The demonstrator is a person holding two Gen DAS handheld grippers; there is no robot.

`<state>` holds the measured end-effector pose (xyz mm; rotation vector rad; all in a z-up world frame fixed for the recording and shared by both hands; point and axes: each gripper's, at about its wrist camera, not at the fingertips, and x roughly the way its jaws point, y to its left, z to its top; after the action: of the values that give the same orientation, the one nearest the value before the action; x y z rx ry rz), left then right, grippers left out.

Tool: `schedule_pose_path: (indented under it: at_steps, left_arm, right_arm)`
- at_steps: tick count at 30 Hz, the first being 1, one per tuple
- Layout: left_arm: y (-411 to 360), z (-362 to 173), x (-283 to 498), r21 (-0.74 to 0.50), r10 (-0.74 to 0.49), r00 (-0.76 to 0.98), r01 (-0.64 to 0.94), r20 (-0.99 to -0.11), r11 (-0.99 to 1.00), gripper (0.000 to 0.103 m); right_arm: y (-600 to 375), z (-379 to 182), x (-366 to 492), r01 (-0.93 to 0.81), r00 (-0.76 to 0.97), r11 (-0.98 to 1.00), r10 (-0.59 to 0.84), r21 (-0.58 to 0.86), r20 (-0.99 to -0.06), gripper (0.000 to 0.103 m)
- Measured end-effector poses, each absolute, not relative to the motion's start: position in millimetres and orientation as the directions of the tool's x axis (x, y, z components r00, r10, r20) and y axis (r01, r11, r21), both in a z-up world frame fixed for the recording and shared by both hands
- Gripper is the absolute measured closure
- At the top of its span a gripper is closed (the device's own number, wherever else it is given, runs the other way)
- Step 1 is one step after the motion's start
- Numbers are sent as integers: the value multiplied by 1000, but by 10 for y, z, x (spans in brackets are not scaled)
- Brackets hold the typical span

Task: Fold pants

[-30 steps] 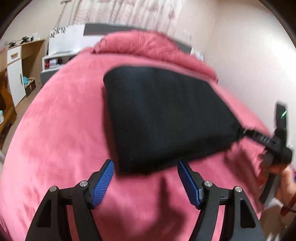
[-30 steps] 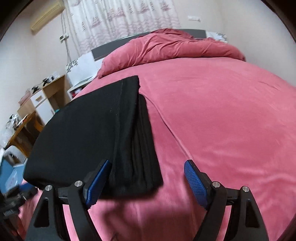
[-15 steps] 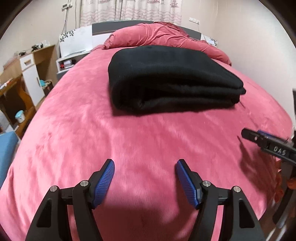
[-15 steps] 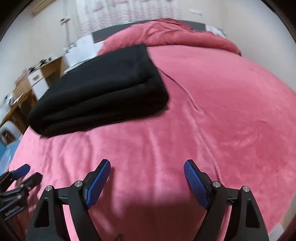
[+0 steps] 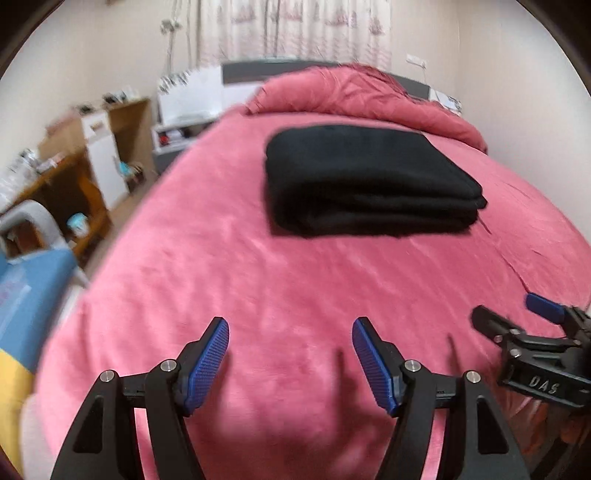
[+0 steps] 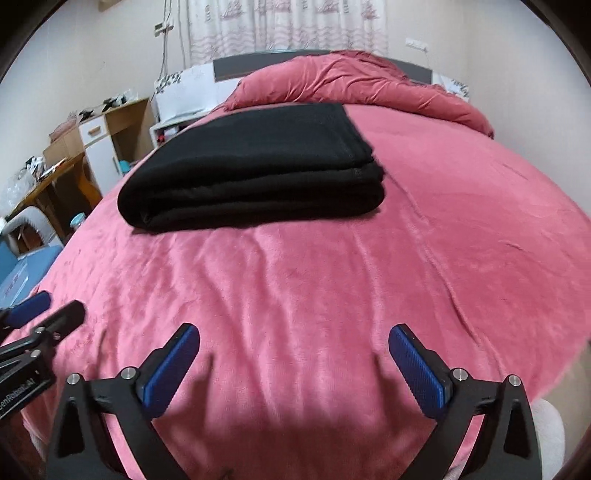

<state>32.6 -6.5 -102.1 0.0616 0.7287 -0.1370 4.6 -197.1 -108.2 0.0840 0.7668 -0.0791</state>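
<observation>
The black fabric pants [image 5: 364,181], folded into a thick rectangular stack of several layers, lie flat on the pink plush bed cover [image 5: 288,288] toward the head of the bed, just in front of the bunched pink duvet [image 5: 362,96]. In the left wrist view the stack's long axis runs left to right across the bed, with the layered edge facing the camera; in the right wrist view [image 6: 255,166] the same stack sits to the left of centre and its long side slants from near left to far right. Which end holds the waistband is hard to tell, since the cloth is uniformly dark.

The left gripper [image 5: 290,356], black-framed with blue ribbed pads, hovers over the near part of the cover with its jaws spread apart and nothing between them, well apart from the pants. The right gripper [image 6: 293,363] is likewise spread wide and empty above the cover's near edge. Each gripper shows at the margin of the other's view.

A wooden desk with white drawers [image 6: 96,129] stands left of the bed, and a patterned curtain [image 6: 288,26] hangs behind the grey headboard [image 6: 258,61].
</observation>
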Motion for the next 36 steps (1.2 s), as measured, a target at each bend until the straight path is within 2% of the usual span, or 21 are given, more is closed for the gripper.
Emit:
schedule_pose_path:
  at_steps: [4,10,19,36]
  left_arm:
    - [-52,-904,145,41,-103,775,164,-623,986,32]
    - [-61,-821,51,27,-132,774,189,-619,982,32]
    - [-1,-860,178,1,-101,763,132,-639,991,32]
    - [-25,-904,188,1,-96,753,127,-651,992,32]
  right_arm:
    - [-2026,-944,-60,148,750,985,-56,85,-659,0]
    - [-1995,-847,-120,142,784,987,-66,74,-617,0]
    - [-1961,-856,-108,127,782,989,-56,71,-621,0]
    - [-1973,-880,-95,121,776,990,-47,75,-628,0]
